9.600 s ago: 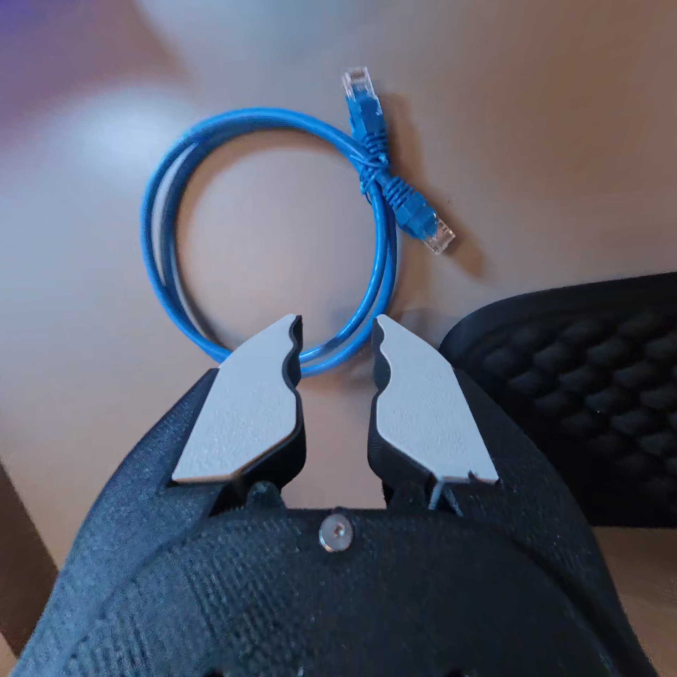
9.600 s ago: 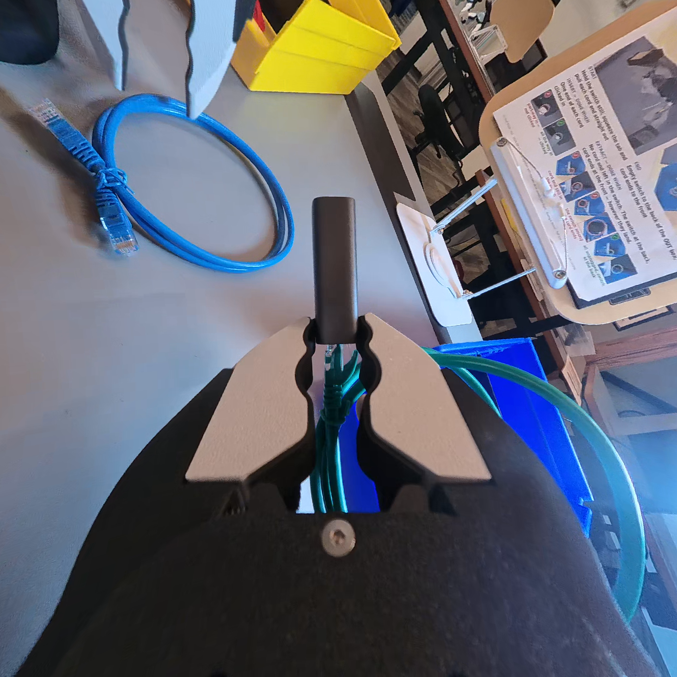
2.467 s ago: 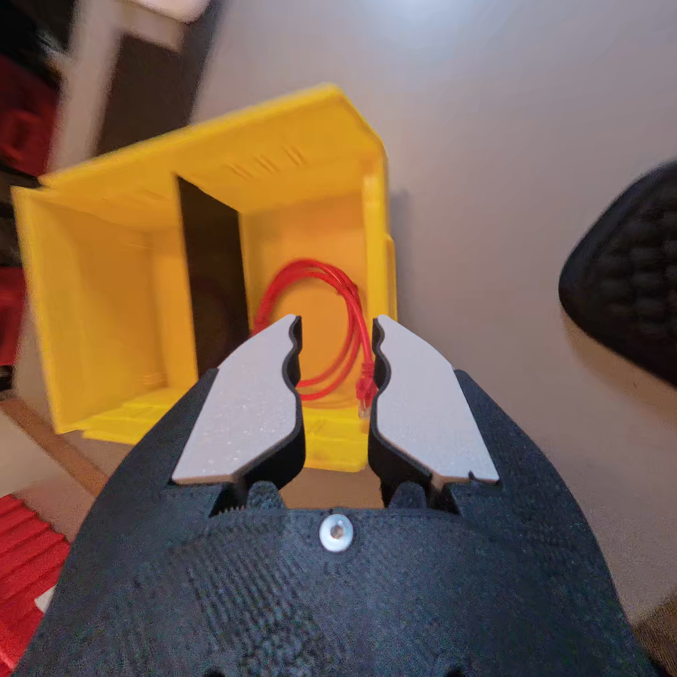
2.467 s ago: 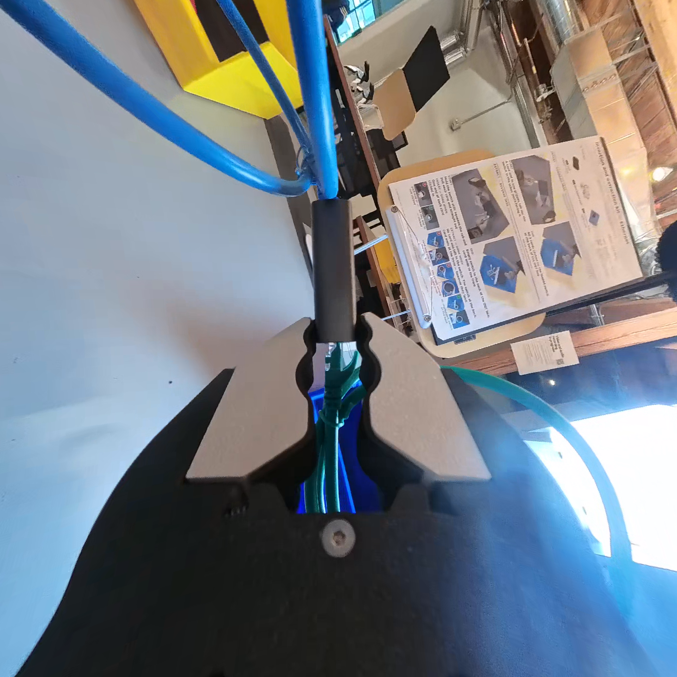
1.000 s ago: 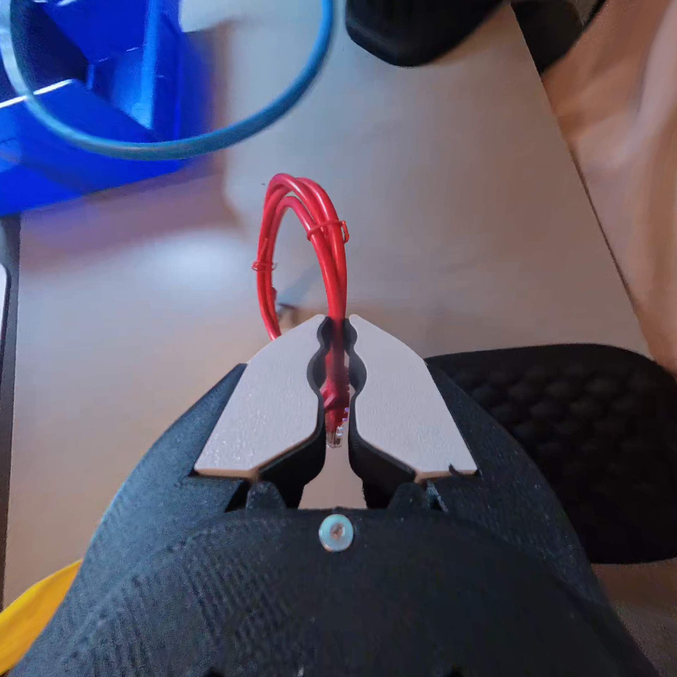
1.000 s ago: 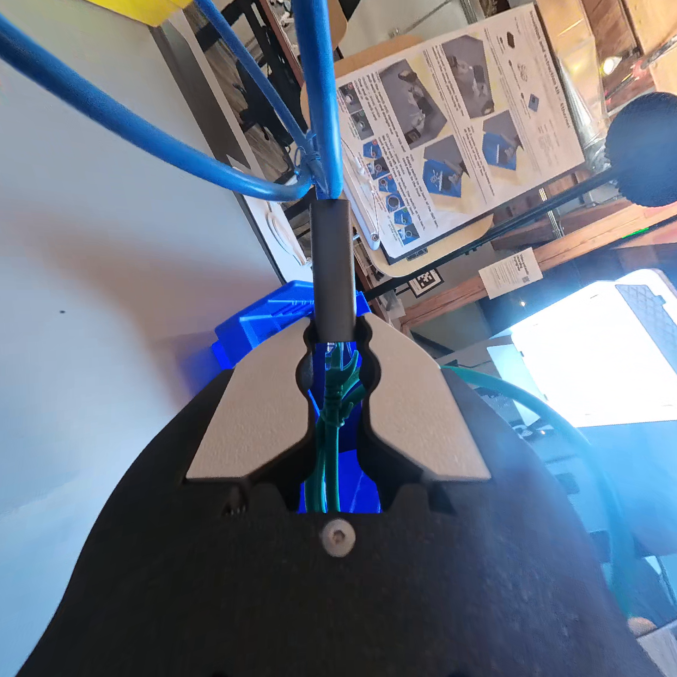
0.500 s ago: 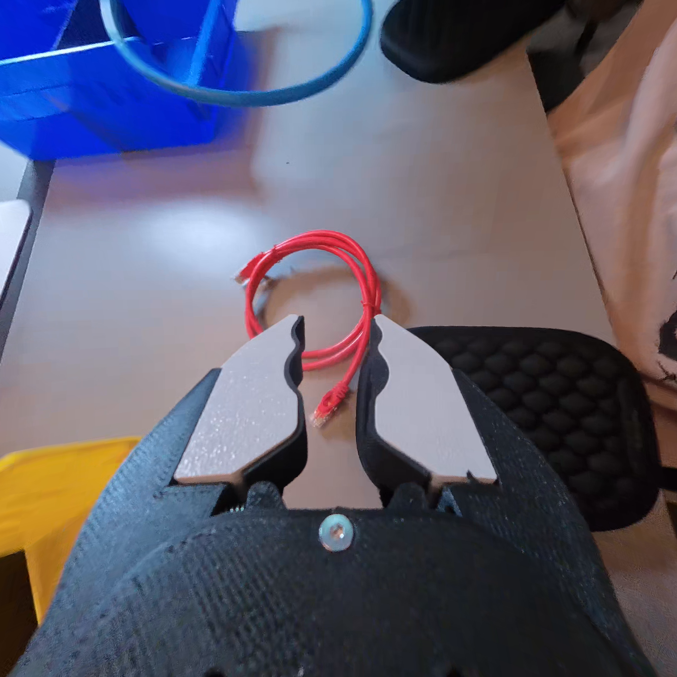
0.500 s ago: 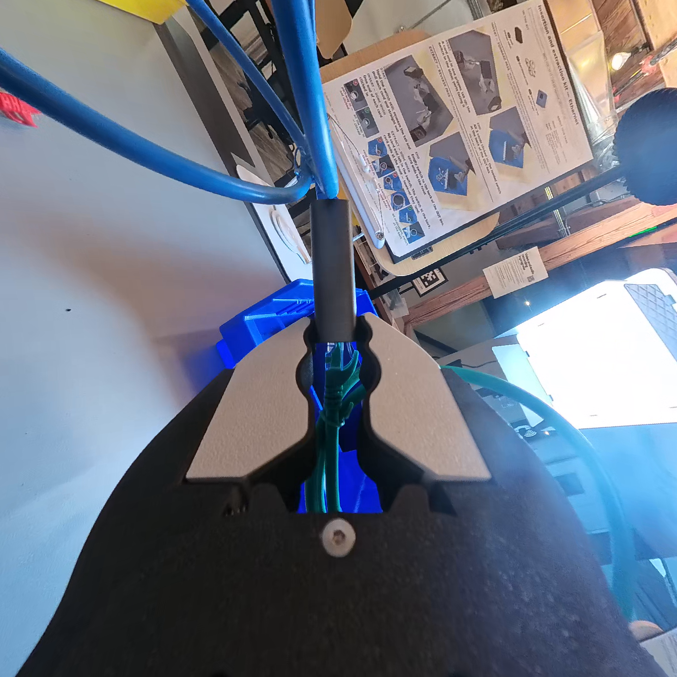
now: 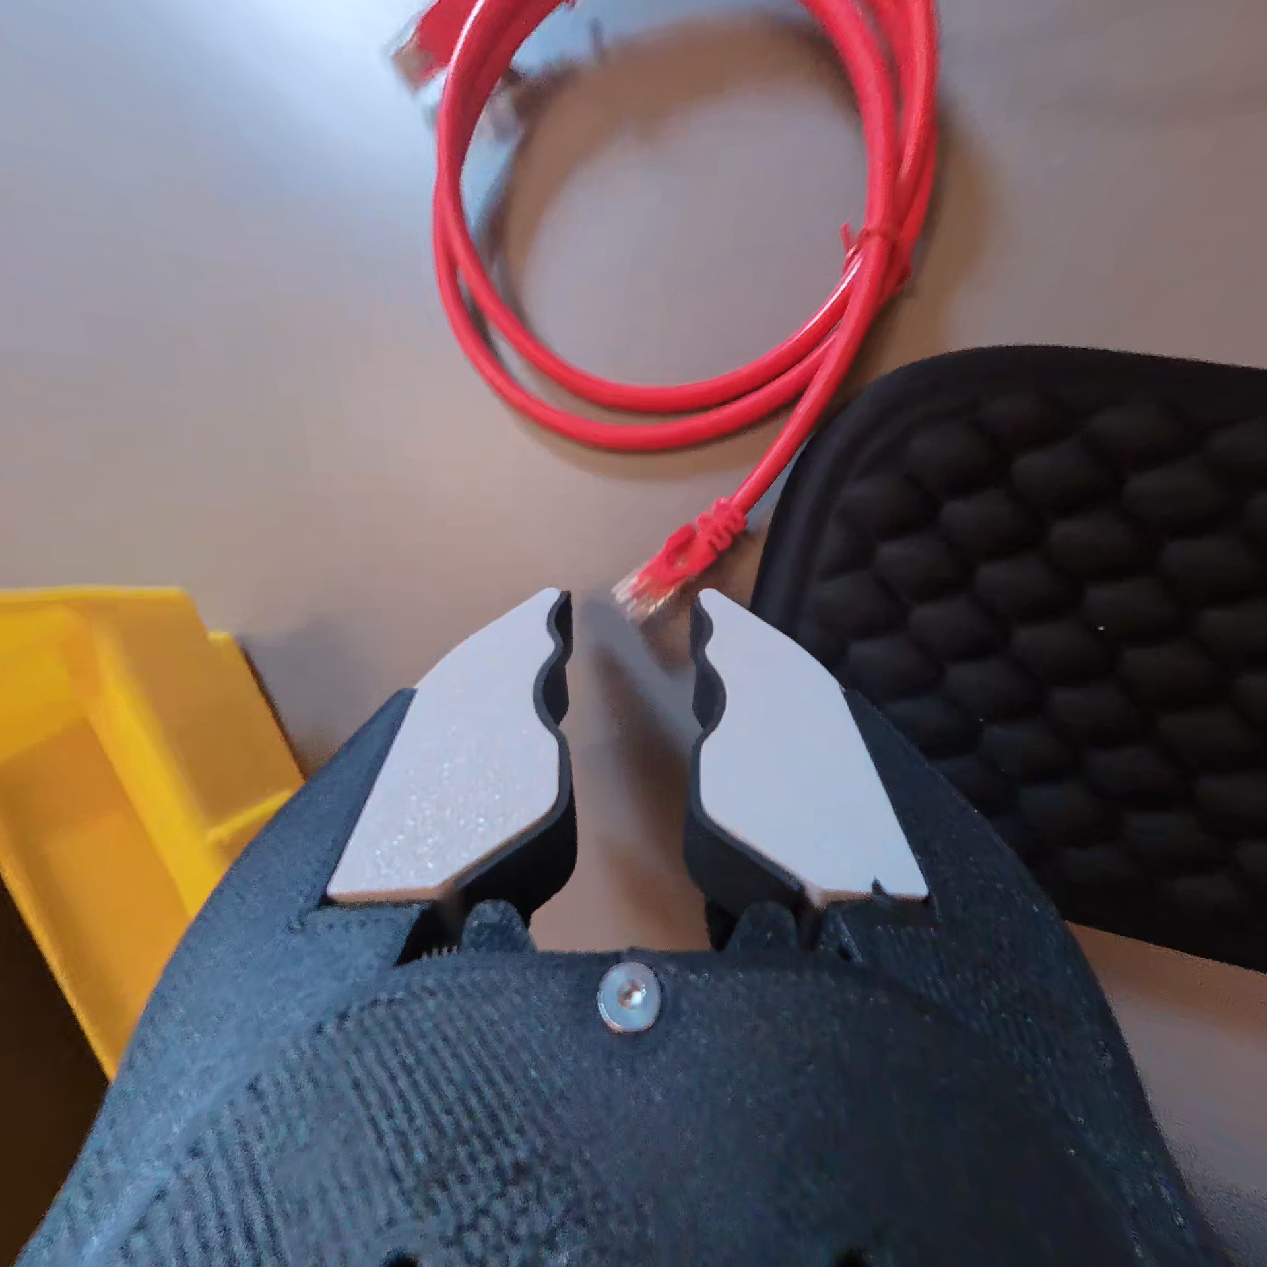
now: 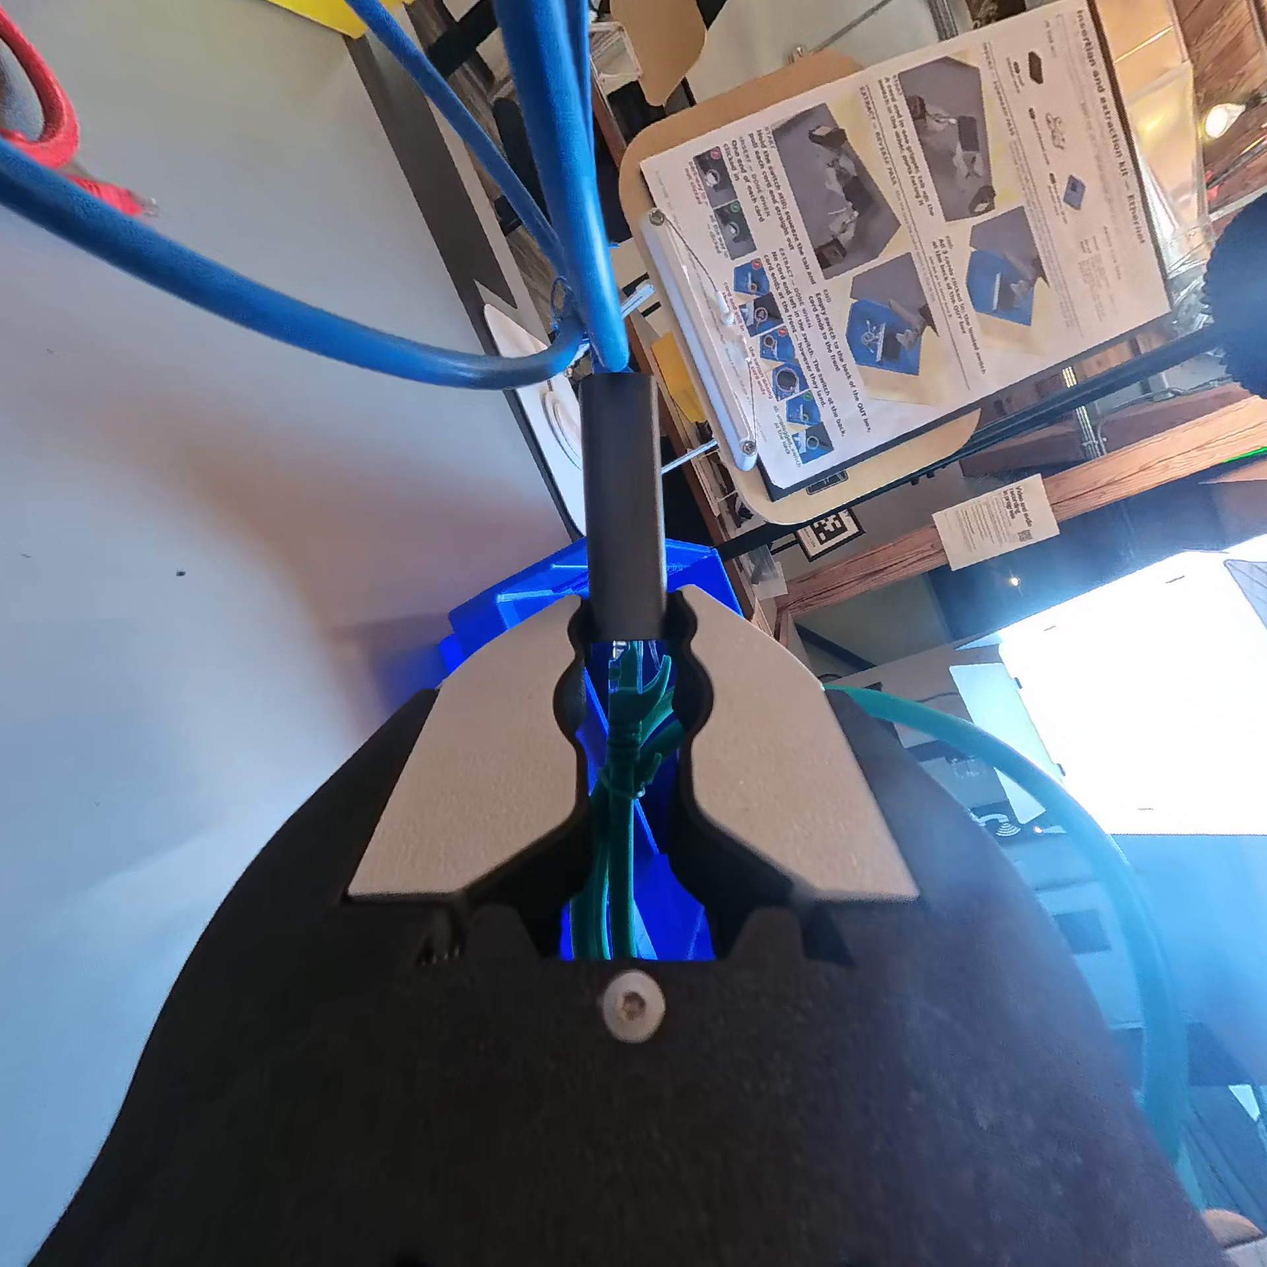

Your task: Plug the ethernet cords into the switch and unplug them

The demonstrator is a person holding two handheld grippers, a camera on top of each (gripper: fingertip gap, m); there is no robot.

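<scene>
risk: our left gripper [image 9: 631,603] released, red cord [image 9: 685,404] plug lies on table just ahead; right gripper [image 10: 627,617] clenched on switch [image 10: 622,507]. we may snag blue cord [image 10: 206,281], jerking switch loose.

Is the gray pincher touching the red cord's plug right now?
Apart. In the left wrist view, the left gripper is open, and bare table shows between the red cord's plug and each gray finger.
</scene>
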